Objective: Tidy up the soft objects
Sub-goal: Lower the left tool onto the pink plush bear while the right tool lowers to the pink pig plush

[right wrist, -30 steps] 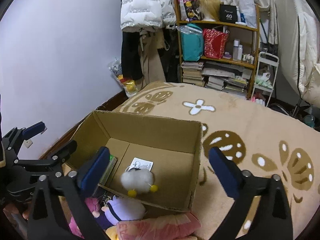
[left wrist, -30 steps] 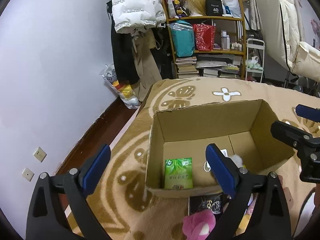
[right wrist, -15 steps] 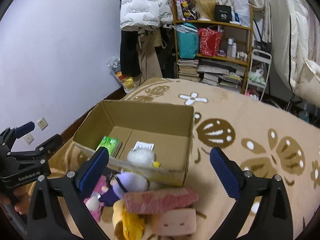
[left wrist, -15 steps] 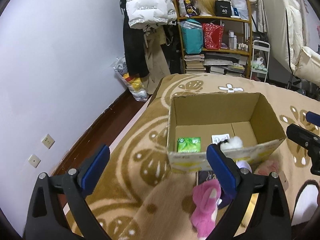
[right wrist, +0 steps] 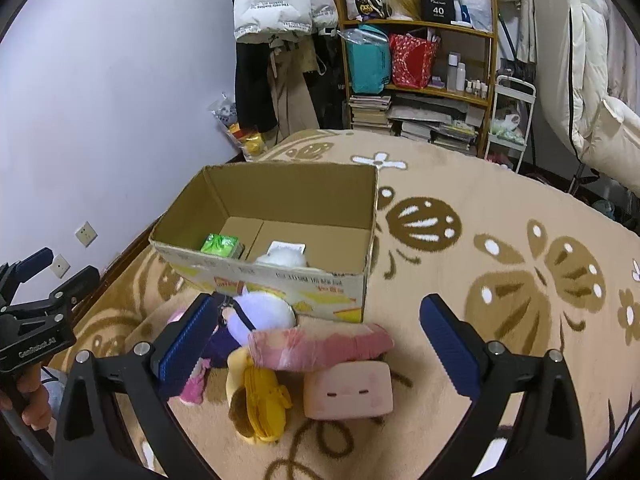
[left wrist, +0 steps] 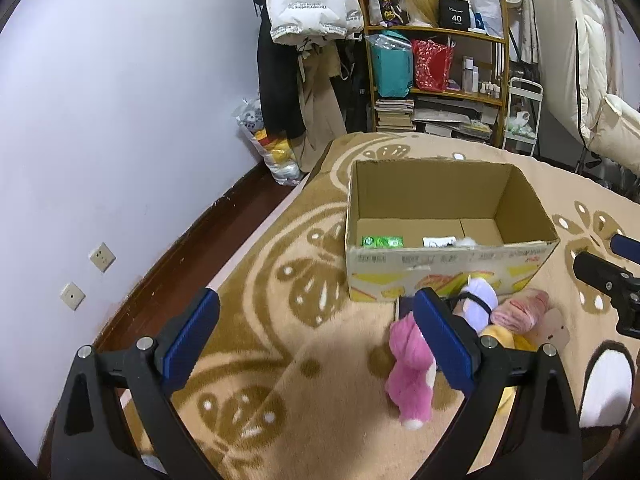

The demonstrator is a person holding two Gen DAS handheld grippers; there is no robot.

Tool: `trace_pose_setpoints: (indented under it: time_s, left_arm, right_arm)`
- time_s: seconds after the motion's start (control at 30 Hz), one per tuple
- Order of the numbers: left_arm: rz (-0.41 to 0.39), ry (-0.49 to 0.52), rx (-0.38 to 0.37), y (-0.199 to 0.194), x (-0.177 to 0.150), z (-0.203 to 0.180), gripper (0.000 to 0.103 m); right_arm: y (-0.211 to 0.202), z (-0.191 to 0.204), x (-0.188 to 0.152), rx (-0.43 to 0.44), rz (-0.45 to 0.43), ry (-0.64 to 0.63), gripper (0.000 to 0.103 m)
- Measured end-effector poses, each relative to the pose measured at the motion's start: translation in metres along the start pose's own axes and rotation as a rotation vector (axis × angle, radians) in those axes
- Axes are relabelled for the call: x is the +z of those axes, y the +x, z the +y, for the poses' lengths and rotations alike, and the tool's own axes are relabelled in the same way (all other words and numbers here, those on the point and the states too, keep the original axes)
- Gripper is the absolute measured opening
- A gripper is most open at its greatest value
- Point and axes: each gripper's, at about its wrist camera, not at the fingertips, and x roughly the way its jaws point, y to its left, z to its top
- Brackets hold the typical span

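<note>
An open cardboard box [left wrist: 448,272] [right wrist: 280,276] stands on the patterned blanket, holding a green pack [right wrist: 221,245] and a white fluffy toy [right wrist: 282,258]. In front of it lies a pile of soft toys: a pink plush [left wrist: 410,376], a lavender doll [right wrist: 264,312], a pink roll [right wrist: 320,348], a yellow plush [right wrist: 260,404] and a pink cube pillow [right wrist: 348,390]. My left gripper [left wrist: 316,344] is open above the blanket, left of the pile. Open too, my right gripper [right wrist: 316,344] hovers over the pile, its fingers either side.
A wooden shelf [left wrist: 436,80] with bags, books and bottles stands at the back, beside hanging coats [left wrist: 304,40]. A white wall [left wrist: 120,120] with sockets and a strip of dark floor [left wrist: 224,240] run along the left. A white quilt [right wrist: 592,80] hangs at right.
Both grippers have pulled back and up from the box. The box now looks farther off and the toy pile in front of it has come into view.
</note>
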Motion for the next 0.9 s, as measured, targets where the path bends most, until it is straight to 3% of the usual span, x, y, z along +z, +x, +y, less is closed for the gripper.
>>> trace_pose_setpoints:
  time_s: [0.9]
  left_arm:
    - [0.137,0.087,-0.027,0.045,-0.029,-0.028,0.097]
  right_arm:
    - [0.055,-0.031,-0.035,-0.031,0.254,0.091,0.103]
